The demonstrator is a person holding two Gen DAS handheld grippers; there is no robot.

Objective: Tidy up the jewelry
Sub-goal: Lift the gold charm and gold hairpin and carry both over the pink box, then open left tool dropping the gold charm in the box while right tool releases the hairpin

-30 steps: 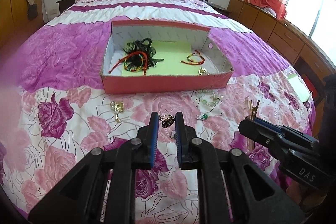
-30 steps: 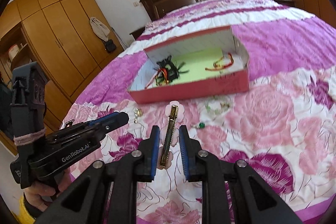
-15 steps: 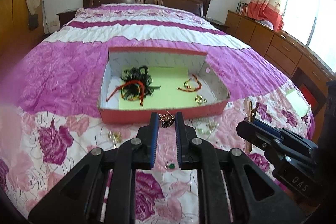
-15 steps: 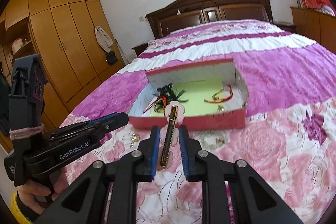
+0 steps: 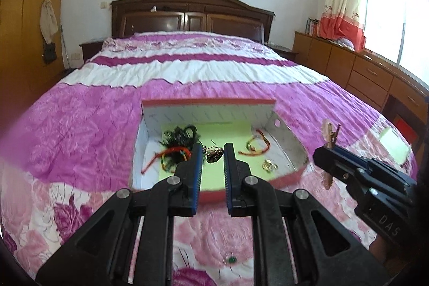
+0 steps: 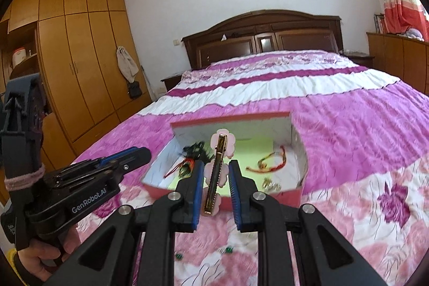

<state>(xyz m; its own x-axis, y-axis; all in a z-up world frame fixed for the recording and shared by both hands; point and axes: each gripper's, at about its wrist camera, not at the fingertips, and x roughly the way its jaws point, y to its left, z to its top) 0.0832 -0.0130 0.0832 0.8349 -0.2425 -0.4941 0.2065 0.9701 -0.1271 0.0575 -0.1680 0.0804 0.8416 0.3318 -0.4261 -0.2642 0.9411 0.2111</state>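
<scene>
A red cardboard box [image 5: 211,195] with white walls and a green floor lies on the bed. It holds a black tassel piece with red cords [image 5: 179,141], a red string bracelet [image 5: 256,145] and a gold piece [image 5: 269,165]. My left gripper [image 5: 212,154] is shut on a dark pendant earring [image 5: 213,156] and holds it over the box. My right gripper [image 6: 215,173] is shut on a gold hair clip with a pink flower [image 6: 217,170], above the box's front wall [image 6: 268,196]. In the left wrist view the right gripper [image 5: 325,154] shows with the clip.
The pink floral bedspread [image 5: 80,138] covers the bed. Small green stones lie on it in front of the box [image 5: 230,260] [image 6: 179,256]. The left gripper body [image 6: 80,186] is at the left in the right wrist view. A wardrobe [image 6: 67,71] stands left, drawers [image 5: 370,77] right.
Both grippers have risen and moved forward from the bedspread to above the box, each still holding its piece. The loose jewelry on the bed has dropped below and behind the fingers.
</scene>
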